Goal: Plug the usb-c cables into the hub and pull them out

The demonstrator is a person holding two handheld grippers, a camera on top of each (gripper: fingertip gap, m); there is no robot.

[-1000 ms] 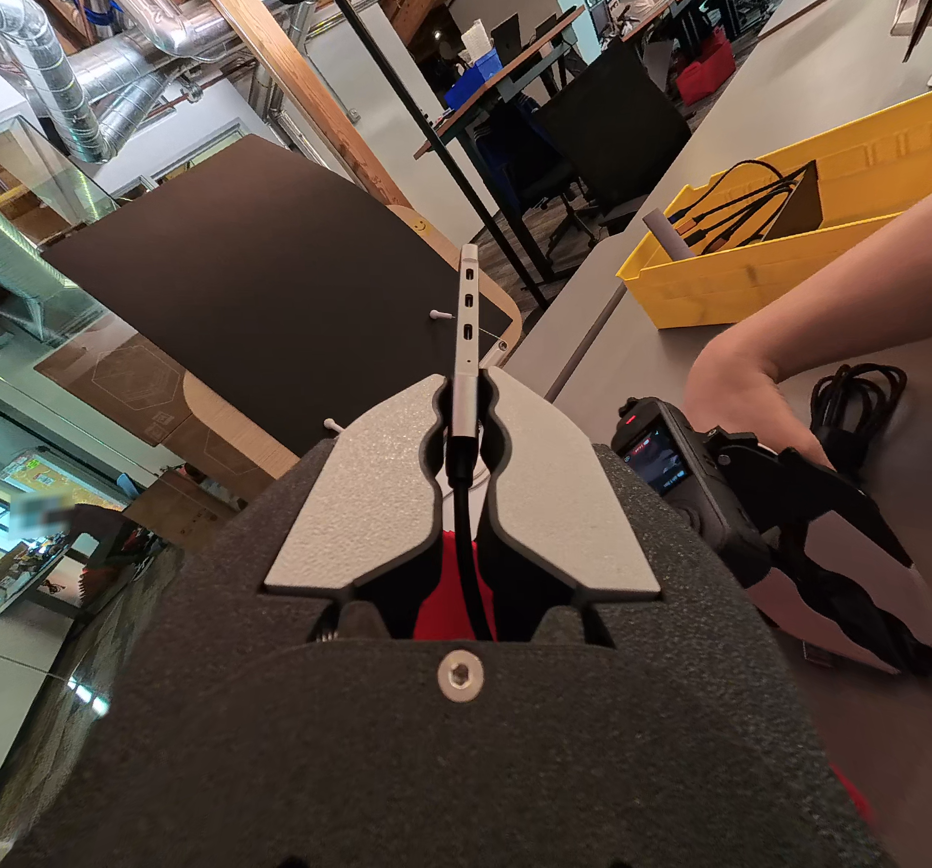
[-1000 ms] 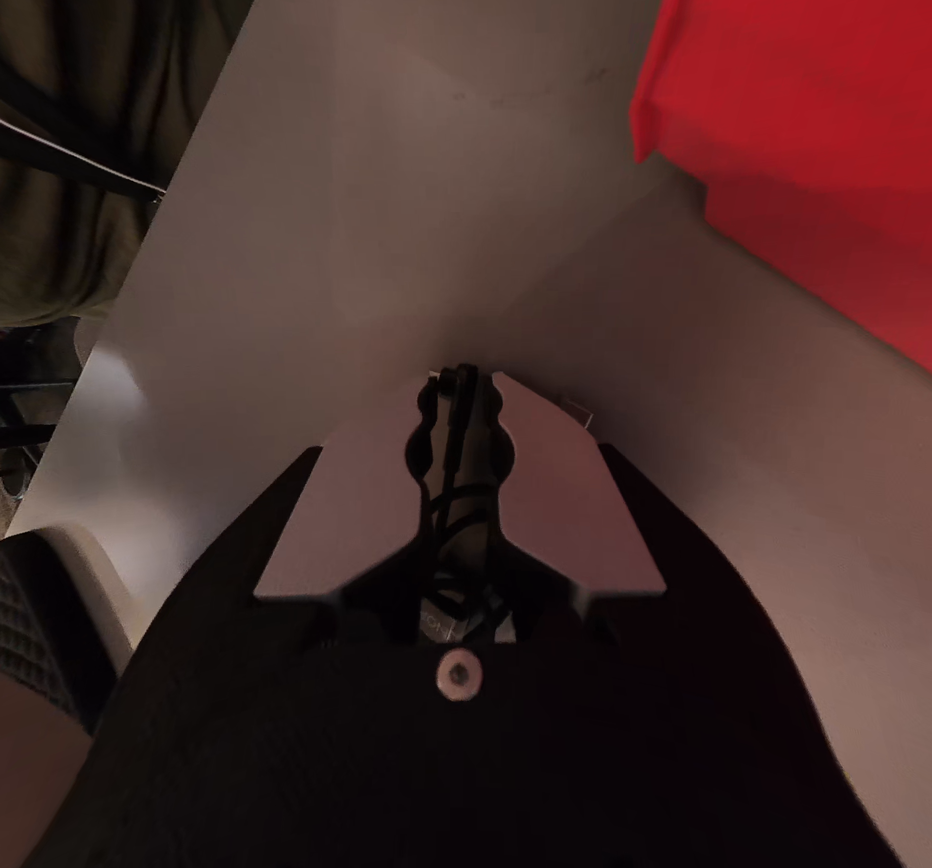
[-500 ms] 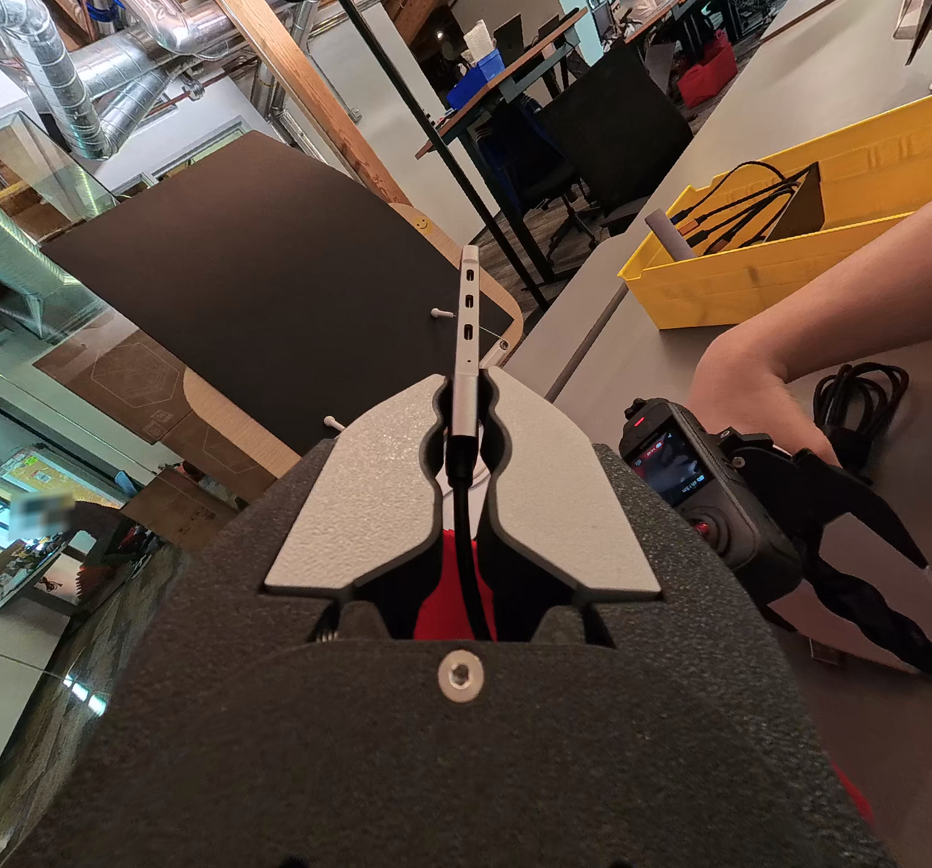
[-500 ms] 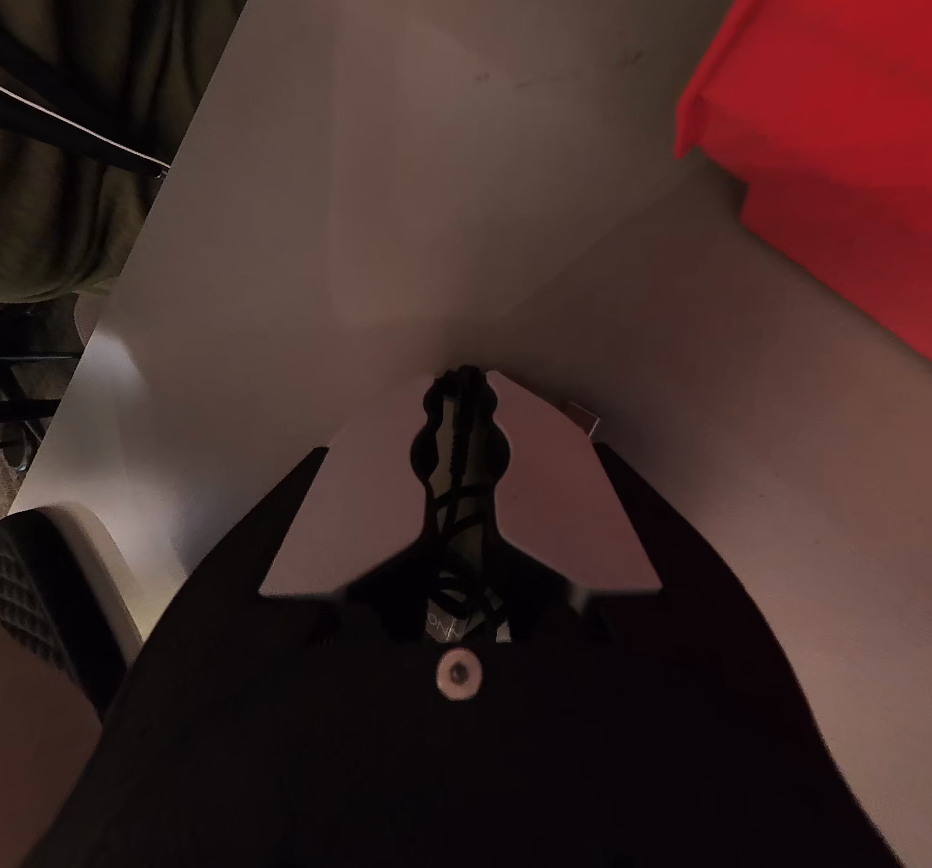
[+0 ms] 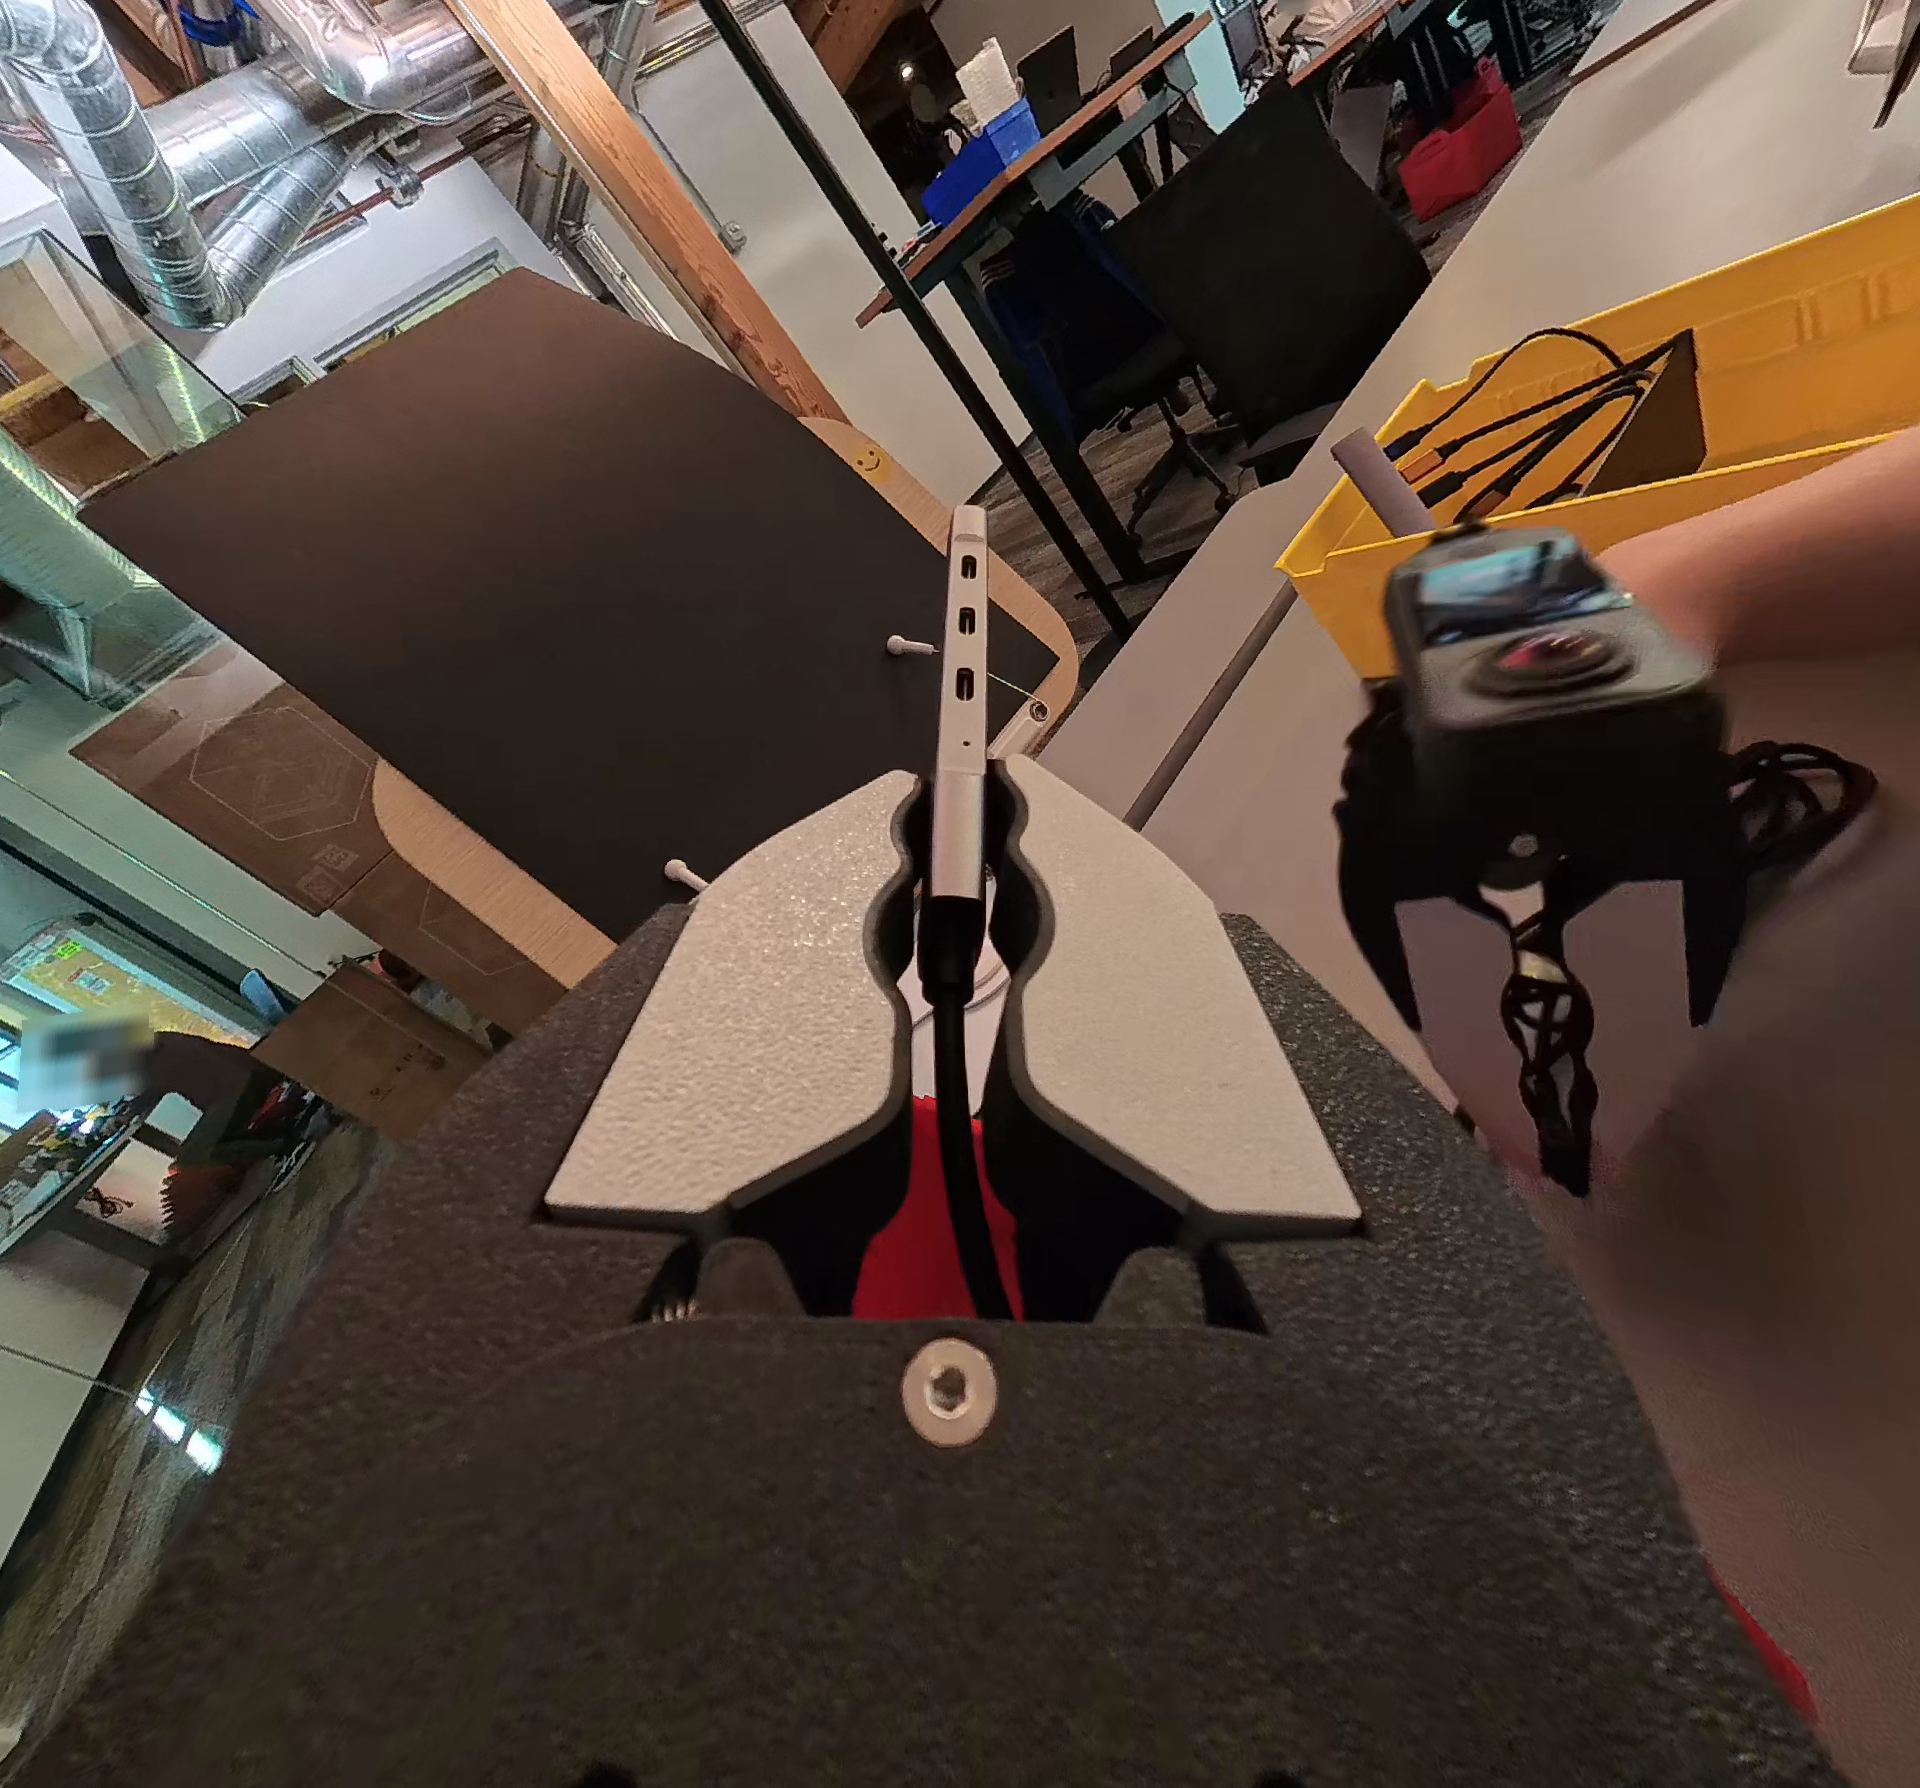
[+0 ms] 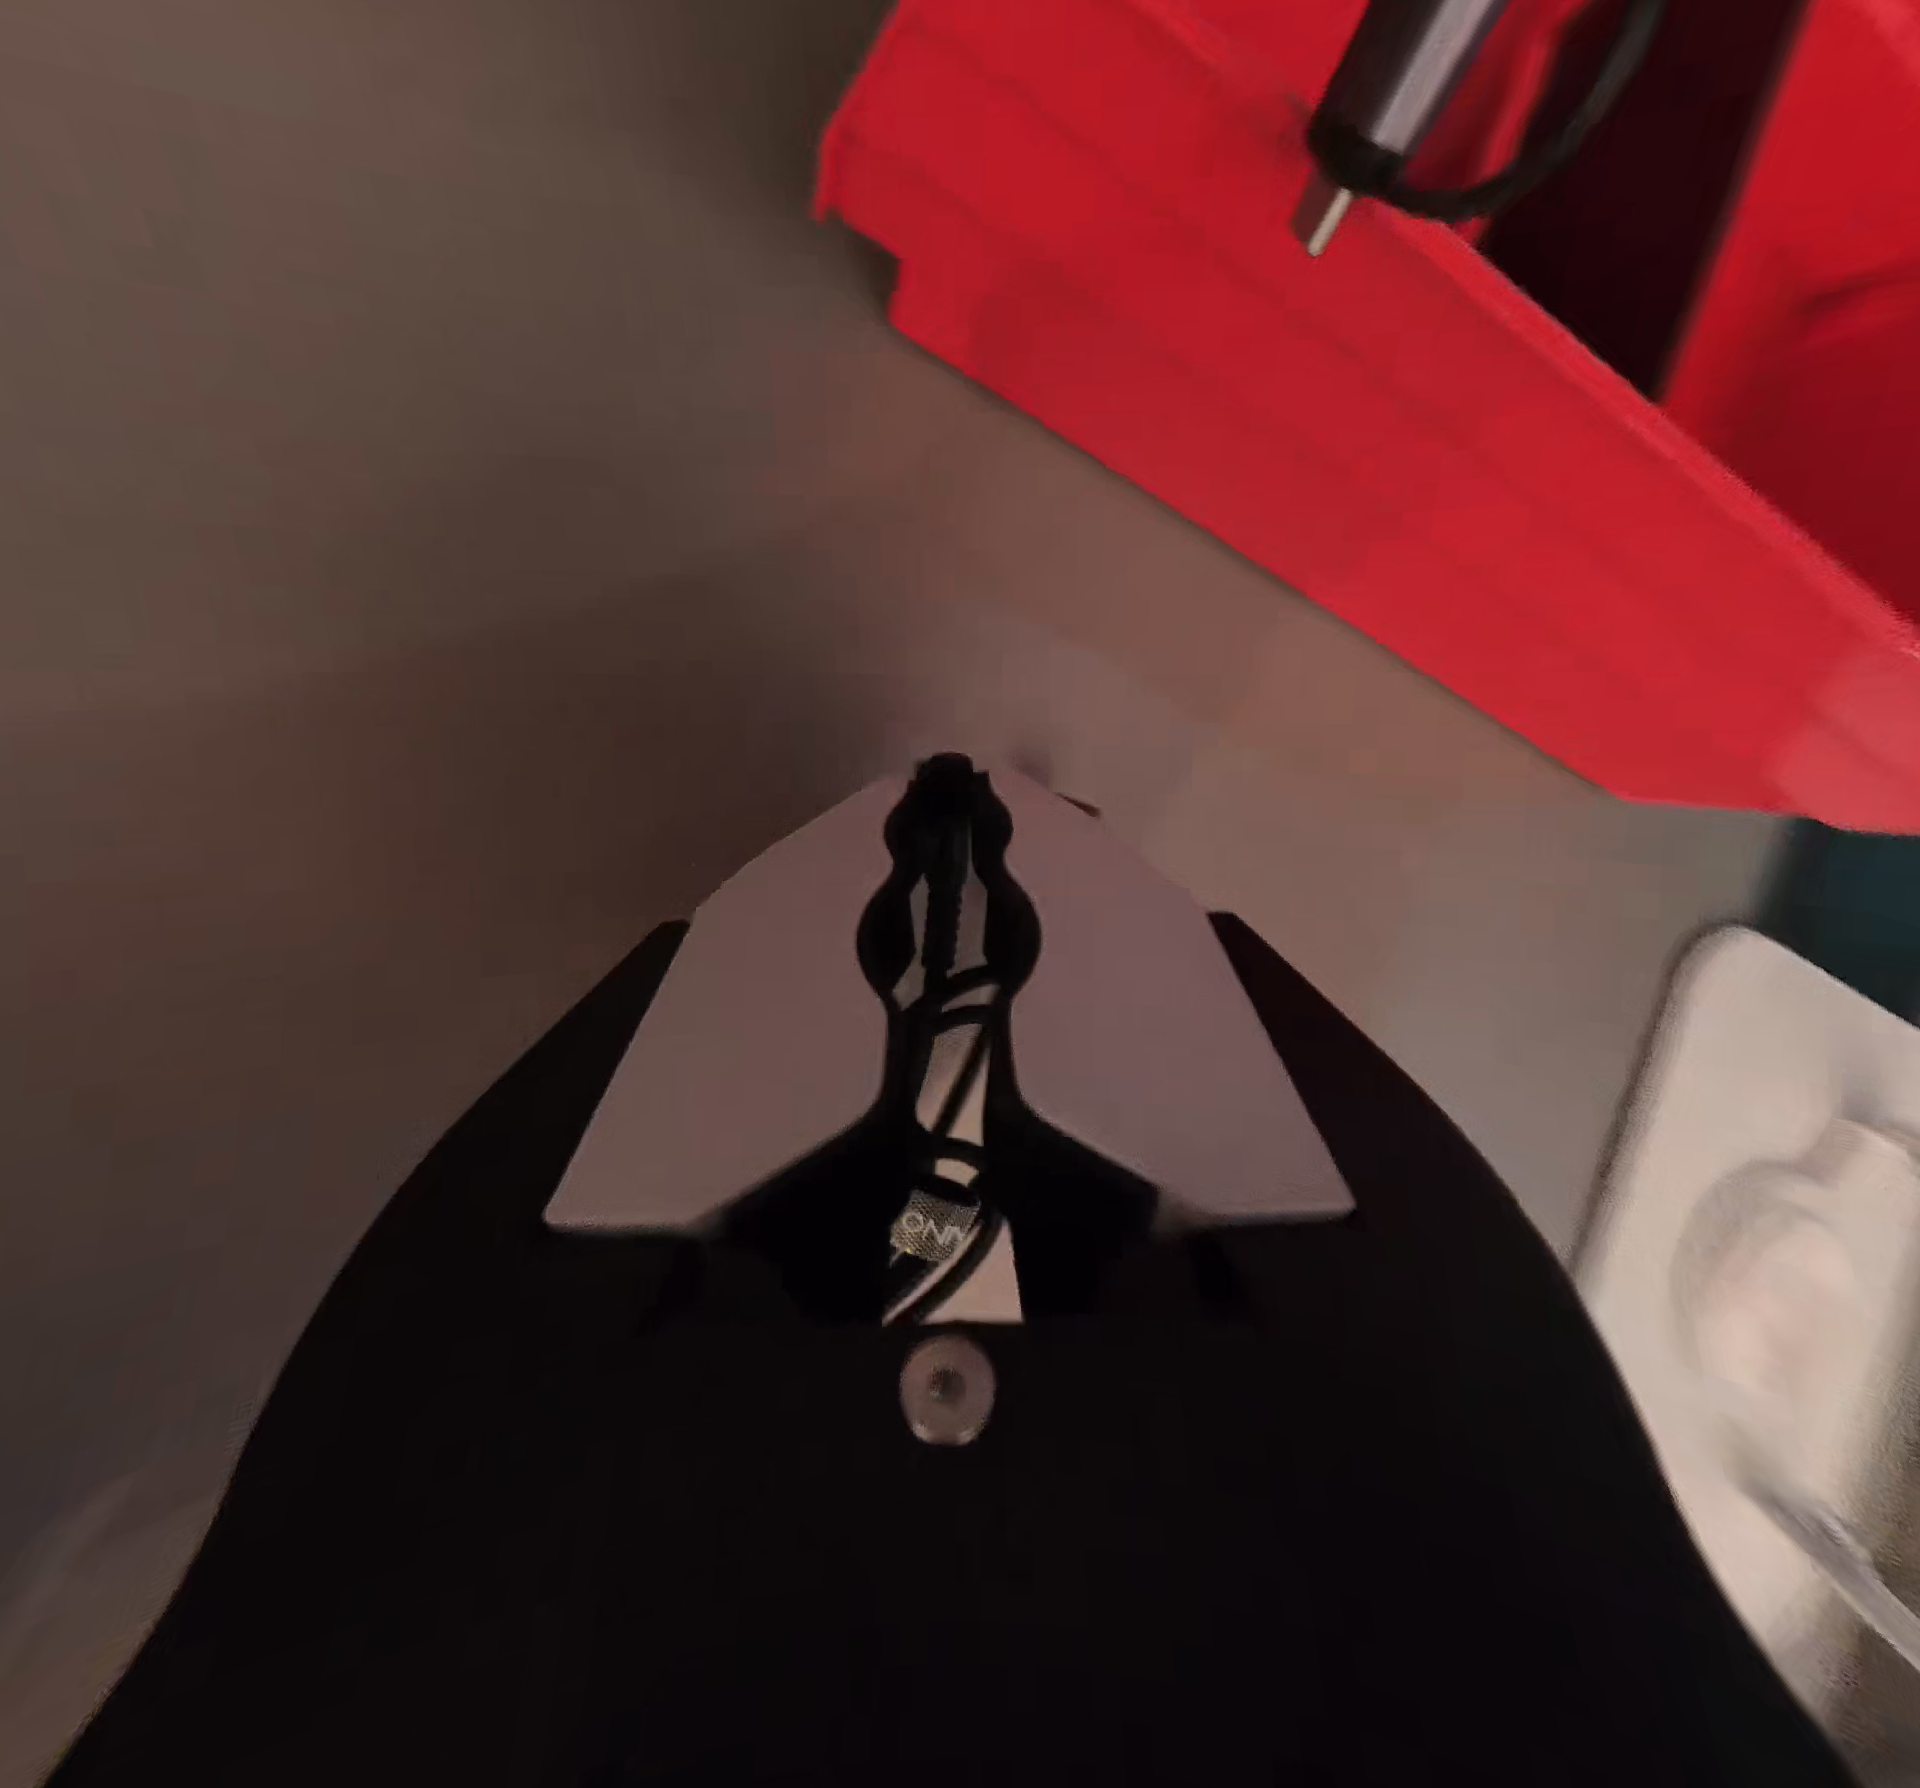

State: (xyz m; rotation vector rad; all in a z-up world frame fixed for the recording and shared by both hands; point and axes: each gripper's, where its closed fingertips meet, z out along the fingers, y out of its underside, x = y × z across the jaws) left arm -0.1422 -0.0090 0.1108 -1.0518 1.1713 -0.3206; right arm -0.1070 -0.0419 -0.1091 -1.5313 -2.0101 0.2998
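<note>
The left tool (image 5: 961, 782), with pebbled grey pads on a grainy black body, is pinching the slim brushed-metal hub (image 5: 963, 658) upright; three oblong ports are lining its narrow edge and a smooth black lead is hanging from its base. The right tool (image 6: 948, 782) is pressing together on a braided black usb-c cable (image 6: 940, 917) above the matte grey bench (image 6: 416, 388), near a glossy red bin (image 6: 1195, 336). A ribbed yellow bin (image 5: 1818, 356) is holding more cables.

The hub (image 5: 961, 689) is standing up between the left gripper (image 5: 958, 782) fingers, its cable (image 5: 961, 1146) trailing back. To its right, the right gripper (image 5: 1538, 907) is hanging above the table (image 5: 1226, 782), a bin (image 5: 1558, 512) holding cables lying behind.
</note>
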